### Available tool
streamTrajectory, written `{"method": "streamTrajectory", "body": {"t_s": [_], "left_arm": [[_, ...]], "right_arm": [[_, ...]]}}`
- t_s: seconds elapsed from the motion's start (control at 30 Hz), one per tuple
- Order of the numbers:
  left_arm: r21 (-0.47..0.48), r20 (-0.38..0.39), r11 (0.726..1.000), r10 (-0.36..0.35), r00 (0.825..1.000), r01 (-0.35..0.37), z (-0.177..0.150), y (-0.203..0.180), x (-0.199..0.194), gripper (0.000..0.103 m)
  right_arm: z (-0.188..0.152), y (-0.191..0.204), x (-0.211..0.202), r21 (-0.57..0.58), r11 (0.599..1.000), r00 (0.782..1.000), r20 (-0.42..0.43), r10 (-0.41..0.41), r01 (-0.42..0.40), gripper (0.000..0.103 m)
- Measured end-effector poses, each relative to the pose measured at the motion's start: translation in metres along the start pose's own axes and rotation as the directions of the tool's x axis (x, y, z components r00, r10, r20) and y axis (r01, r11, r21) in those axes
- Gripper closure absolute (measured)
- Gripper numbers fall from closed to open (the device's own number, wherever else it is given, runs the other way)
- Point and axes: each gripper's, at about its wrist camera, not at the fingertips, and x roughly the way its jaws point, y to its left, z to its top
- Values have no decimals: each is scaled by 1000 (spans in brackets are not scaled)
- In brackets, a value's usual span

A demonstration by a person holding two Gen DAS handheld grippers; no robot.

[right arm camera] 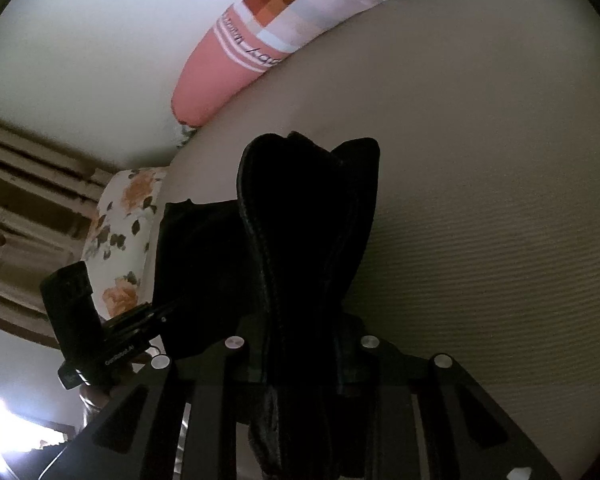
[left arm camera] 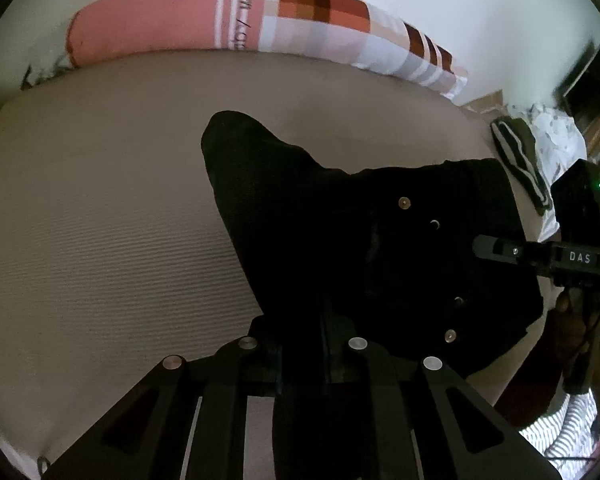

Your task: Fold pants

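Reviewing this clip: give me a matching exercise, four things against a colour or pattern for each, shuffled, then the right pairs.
Things:
1. pants
2. bed cover
3. bolster
4. pillow

Looks:
A. white with orange flowers
B. black
C. pink with white stripes and checks
D. plain beige, ribbed

Pairs: 1-B, 2-D, 3-C, 4-A

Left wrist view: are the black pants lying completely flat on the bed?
No, the black pants rise off the beige bed toward the left hand-held gripper, whose fingers are pinched on the fabric.
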Motion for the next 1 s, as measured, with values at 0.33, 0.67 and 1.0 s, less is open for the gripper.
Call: {"method": "streamTrajectory", "body": {"t_s": [0.33,0.67,1.0], "left_arm": [[-27,59,999,40,997,-38,-2,29,-22,90],[-41,94,999,39,995,-35,20,45,-24,90],[-39,92,998,60,994,-56,62,62,-6,90]], "right_arm": [[14,36,29,-19,999,999,3,33,-33,82],[39,50,34,-52,998,1000,16,26,-25,82],[75,54,52,-45,999,999,27,27,-26,82]]}}
